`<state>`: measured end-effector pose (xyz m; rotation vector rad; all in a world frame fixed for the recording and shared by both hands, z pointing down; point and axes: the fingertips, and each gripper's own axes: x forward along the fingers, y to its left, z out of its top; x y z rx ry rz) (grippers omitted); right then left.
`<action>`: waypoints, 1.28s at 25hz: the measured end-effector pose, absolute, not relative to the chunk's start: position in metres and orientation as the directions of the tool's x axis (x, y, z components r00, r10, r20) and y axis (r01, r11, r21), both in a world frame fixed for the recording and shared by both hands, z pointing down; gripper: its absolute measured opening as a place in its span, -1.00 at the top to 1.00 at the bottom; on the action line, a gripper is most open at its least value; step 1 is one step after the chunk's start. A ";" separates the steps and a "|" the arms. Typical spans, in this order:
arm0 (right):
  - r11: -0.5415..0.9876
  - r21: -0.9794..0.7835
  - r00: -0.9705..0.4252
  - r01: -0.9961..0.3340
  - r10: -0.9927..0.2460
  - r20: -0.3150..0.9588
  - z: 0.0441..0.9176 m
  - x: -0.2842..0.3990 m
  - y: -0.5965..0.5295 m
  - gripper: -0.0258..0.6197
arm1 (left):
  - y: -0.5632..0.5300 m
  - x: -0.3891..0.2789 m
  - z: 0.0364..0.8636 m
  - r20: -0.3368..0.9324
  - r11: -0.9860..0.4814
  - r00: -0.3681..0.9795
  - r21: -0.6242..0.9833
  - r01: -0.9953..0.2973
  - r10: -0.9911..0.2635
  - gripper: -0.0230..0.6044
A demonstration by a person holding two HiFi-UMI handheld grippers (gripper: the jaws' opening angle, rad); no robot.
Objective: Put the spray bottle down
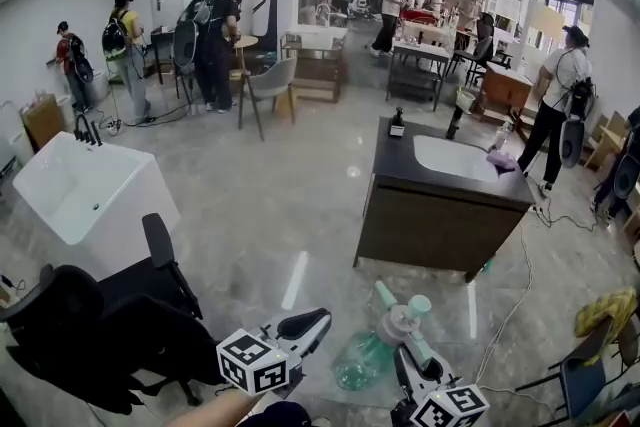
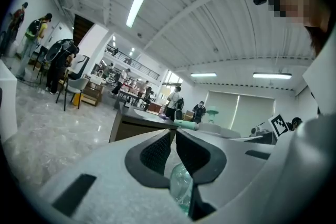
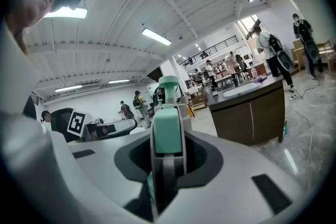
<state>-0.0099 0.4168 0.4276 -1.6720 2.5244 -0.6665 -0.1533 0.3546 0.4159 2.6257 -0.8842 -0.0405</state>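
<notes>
- The right gripper (image 1: 412,355) (image 3: 168,150) has its fingers clenched on the mint-green head of the spray bottle (image 1: 360,360) (image 3: 168,134), holding it in the air above the glossy stone floor (image 1: 280,215).
- The bottle's clear green body hangs toward the left gripper (image 1: 310,323) (image 2: 175,134), whose fingers are closed tip to tip with nothing gripped.
- Beyond the grippers stands a dark vanity table (image 1: 430,215) with a white basin, well apart from the bottle.
- A white bathtub (image 1: 80,195) and a black office chair (image 1: 100,325) sit to the left.
</notes>
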 end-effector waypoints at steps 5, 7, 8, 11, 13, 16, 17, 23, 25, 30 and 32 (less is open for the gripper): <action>0.341 -0.379 -0.433 -0.860 -0.881 0.190 0.428 -0.003 0.391 0.68 | 0.335 -0.139 0.414 0.098 -0.740 0.810 0.353 -0.572 -0.579 0.82; 0.341 -0.375 -0.432 -0.862 -0.881 0.193 0.429 -0.001 0.377 0.68 | 0.323 -0.130 0.406 0.080 -0.757 0.822 0.347 -0.554 -0.564 0.82; 0.339 -0.374 -0.431 -0.863 -0.881 0.196 0.430 -0.001 0.370 0.68 | 0.316 -0.125 0.403 0.072 -0.767 0.828 0.340 -0.544 -0.556 0.82; 0.330 -0.370 -0.423 -0.869 -0.882 0.206 0.434 0.001 0.342 0.68 | 0.288 -0.117 0.402 0.060 -0.779 0.838 0.336 -0.529 -0.543 0.82; 0.325 -0.367 -0.419 -0.871 -0.882 0.214 0.437 0.005 0.323 0.68 | 0.267 -0.113 0.407 0.057 -0.776 0.839 0.351 -0.524 -0.541 0.82; 0.318 -0.359 -0.415 -0.877 -0.880 0.232 0.440 0.013 0.294 0.68 | 0.237 -0.108 0.417 0.056 -0.767 0.839 0.376 -0.521 -0.542 0.82; 0.313 -0.353 -0.408 -0.882 -0.881 0.238 0.440 0.016 0.284 0.68 | 0.226 -0.107 0.421 0.058 -0.763 0.839 0.384 -0.519 -0.542 0.82; 0.295 -0.328 -0.383 -0.897 -0.890 0.248 0.436 0.020 0.234 0.68 | 0.172 -0.107 0.428 0.067 -0.759 0.843 0.403 -0.512 -0.533 0.82; 0.289 -0.328 -0.379 -0.899 -0.890 0.255 0.437 0.019 0.219 0.68 | 0.157 -0.108 0.426 0.068 -0.763 0.848 0.401 -0.506 -0.526 0.82; 0.273 -0.335 -0.371 -0.902 -0.886 0.277 0.450 0.015 0.176 0.68 | 0.113 -0.111 0.434 0.079 -0.768 0.856 0.405 -0.496 -0.511 0.82; 0.269 -0.337 -0.368 -0.902 -0.888 0.277 0.452 0.012 0.160 0.68 | 0.098 -0.114 0.436 0.082 -0.771 0.859 0.404 -0.493 -0.506 0.82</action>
